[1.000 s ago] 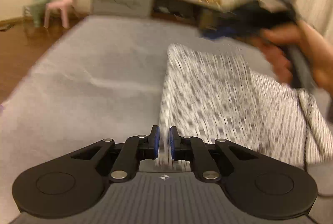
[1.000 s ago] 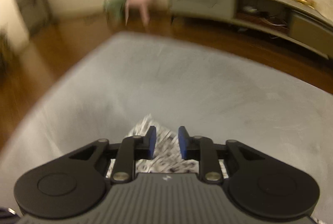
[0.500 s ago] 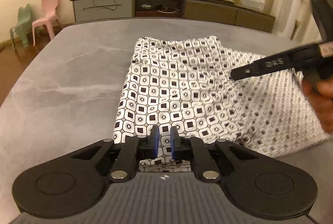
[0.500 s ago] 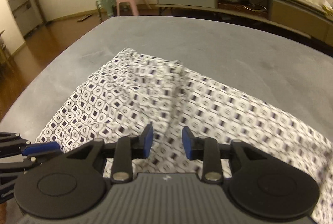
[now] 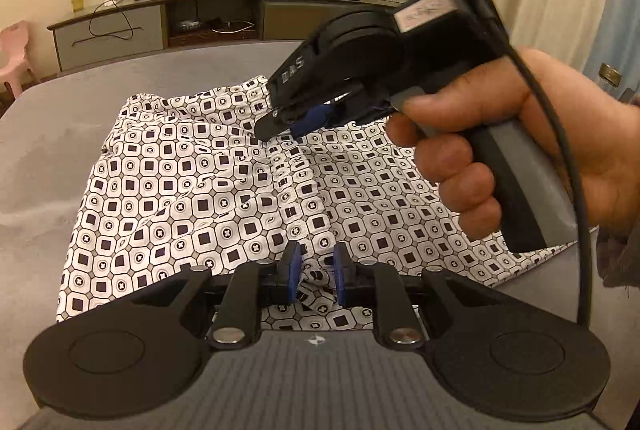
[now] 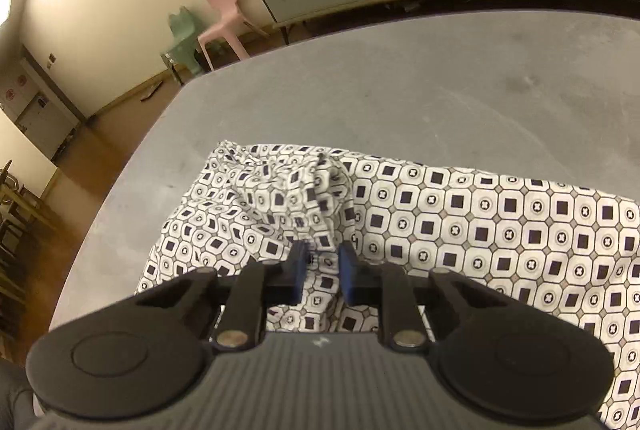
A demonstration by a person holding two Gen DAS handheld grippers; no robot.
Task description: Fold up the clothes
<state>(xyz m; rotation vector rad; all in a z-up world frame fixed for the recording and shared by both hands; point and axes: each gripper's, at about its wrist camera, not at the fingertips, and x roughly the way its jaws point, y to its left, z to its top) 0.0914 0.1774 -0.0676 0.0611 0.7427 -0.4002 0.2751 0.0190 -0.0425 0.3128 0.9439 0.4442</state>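
Note:
A white garment with a black square-and-circle print [image 5: 208, 190] lies folded on the grey table [image 5: 48, 134]. My left gripper [image 5: 315, 272] is over its near edge, its jaws a little apart with a ridge of cloth between the blue pads. My right gripper [image 6: 323, 270] hovers just above the garment [image 6: 480, 222], jaws a little apart, near a bunched fold [image 6: 304, 190]. In the left wrist view the right gripper [image 5: 288, 122] points down at the garment's middle crease, held by a hand [image 5: 520, 150].
The grey table's left edge [image 6: 132, 166] drops to a wooden floor. A long low sideboard [image 5: 200, 18] with small items stands against the far wall. A pink chair [image 6: 224, 18] and a green chair [image 6: 184, 42] stand beside it.
My left gripper's jaws have parted from nearly shut on the cloth. My right gripper has swung in over the middle crease, and a bunched fold now lies ahead of it.

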